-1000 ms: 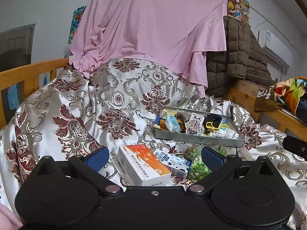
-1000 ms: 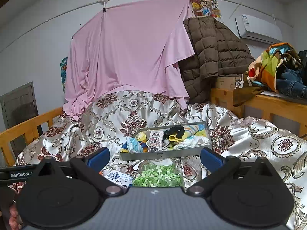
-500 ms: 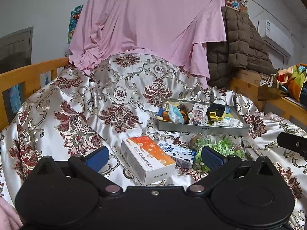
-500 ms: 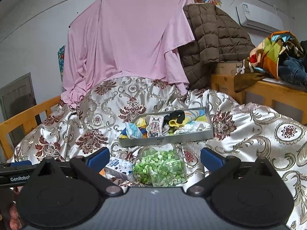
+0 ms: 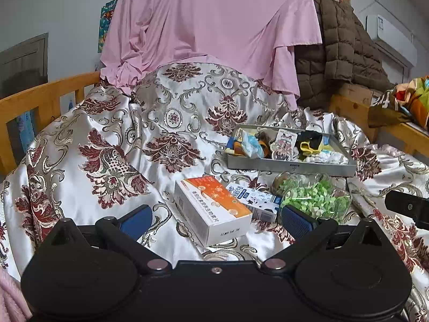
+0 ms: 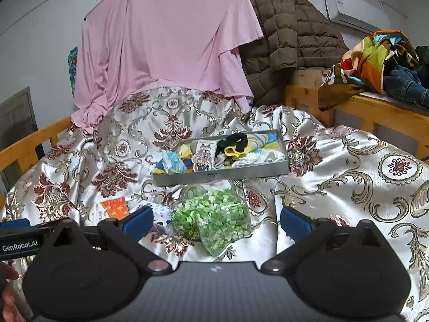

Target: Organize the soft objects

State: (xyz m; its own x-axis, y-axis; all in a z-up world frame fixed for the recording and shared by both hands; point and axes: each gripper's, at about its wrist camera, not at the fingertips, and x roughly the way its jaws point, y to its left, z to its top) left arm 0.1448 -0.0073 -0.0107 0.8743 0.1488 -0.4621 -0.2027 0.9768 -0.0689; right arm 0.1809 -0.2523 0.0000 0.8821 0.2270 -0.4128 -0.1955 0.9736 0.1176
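While both grippers hang over the bed, neither one holds anything. The left gripper [image 5: 215, 218] has its blue fingers [image 5: 136, 220] spread wide, and the white and orange box [image 5: 211, 209] lies on the blanket between them, a bit farther away and not touching them. The right gripper [image 6: 215, 218] is spread wide too, and the clear bag of little green bits [image 6: 214, 218] lies between its fingers [image 6: 295, 218], just past the tips. A shiny white blanket with dark red flowers [image 5: 102, 147] covers the whole bed. On it sits a flat grey tray [image 6: 222, 173], a little farther back than the bag. The tray is full of soft things: a black and yellow sock [image 6: 234, 145], a white cloth [image 6: 262, 157], a stripy cloth [image 6: 261, 138], a crinkly blue and white packet [image 6: 173, 162] and a small picture card [image 6: 203, 155] that leans on the pile. A small blue and white box [image 5: 254, 198] lies between the orange box and the green bag, touching or almost touching both. Seen from the left gripper's camera, the green bag [image 5: 313, 200] is to the right of the boxes and in front of the tray [image 5: 292, 163]. A big pink sheet [image 6: 166, 40] hangs behind the bed, with a brown puffy coat [image 6: 292, 40] next to it. Wooden rails [image 5: 40, 99] run along the bed's left side. A pile of bright clothes [image 6: 380, 59] lies on a wooden shelf to the right.
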